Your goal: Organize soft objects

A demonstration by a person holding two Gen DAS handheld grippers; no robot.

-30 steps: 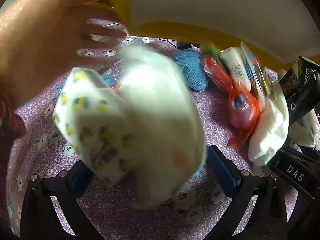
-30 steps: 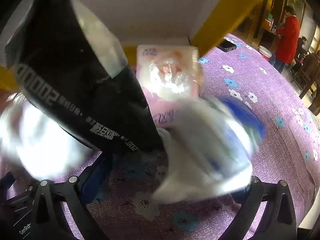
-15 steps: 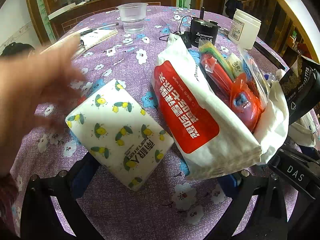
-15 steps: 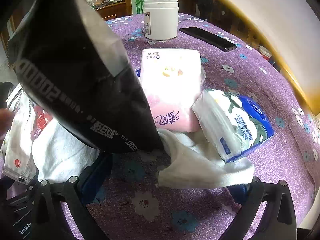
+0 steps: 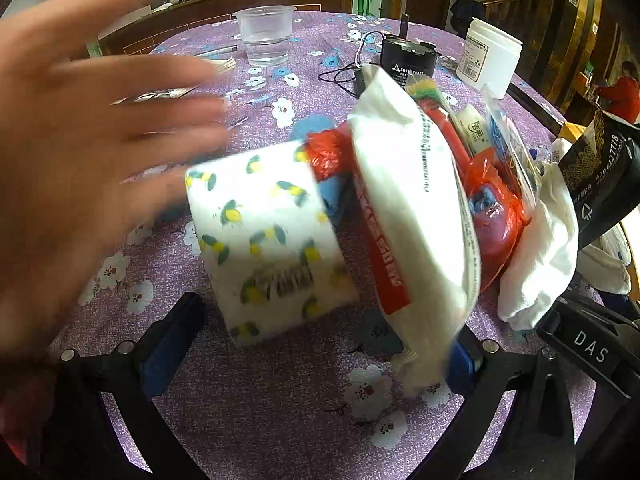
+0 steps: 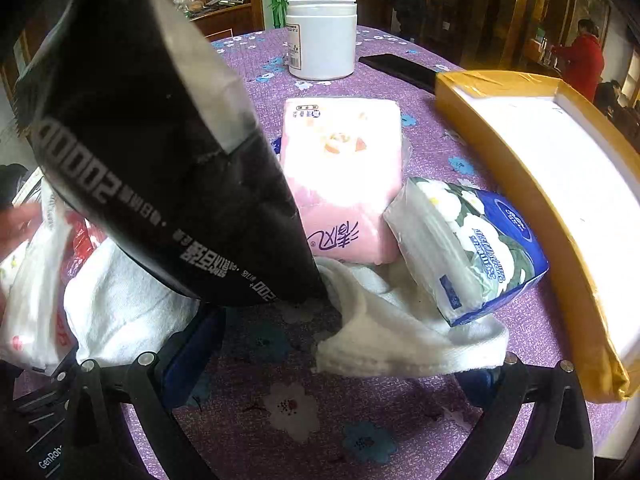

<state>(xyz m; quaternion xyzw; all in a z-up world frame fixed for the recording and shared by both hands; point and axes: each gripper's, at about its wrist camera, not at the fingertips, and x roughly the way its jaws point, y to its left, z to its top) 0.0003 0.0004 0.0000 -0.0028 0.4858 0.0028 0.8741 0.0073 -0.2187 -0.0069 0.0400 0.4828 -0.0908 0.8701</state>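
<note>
A lemon-print tissue pack (image 5: 272, 240) stands tilted and blurred on the purple cloth, leaning on a white wipes pack with a red label (image 5: 412, 208). A person's bare hand (image 5: 80, 152) hovers just left of the tissue pack. My left gripper (image 5: 316, 344) is open just below both packs, gripping nothing. In the right wrist view lie a pink tissue pack (image 6: 344, 176), a blue flowered tissue pack (image 6: 472, 248) and a white towel (image 6: 400, 340), with a black bag (image 6: 160, 152) leaning over them. My right gripper (image 6: 336, 368) is open, with the towel's edge between its fingers.
A yellow-edged white box (image 6: 520, 152) lies at the right. Red plastic-wrapped items (image 5: 496, 216) and a white cloth (image 5: 540, 248) sit behind the wipes. At the back stand a clear cup (image 5: 266, 34), a black canister (image 5: 408, 58), a white jar (image 6: 322, 38) and a phone (image 6: 400, 70).
The box that hung overhead has come down onto the table at the right. The lemon pack and the wipes pack, flat half a second ago, have tipped up on edge as the hand moved in.
</note>
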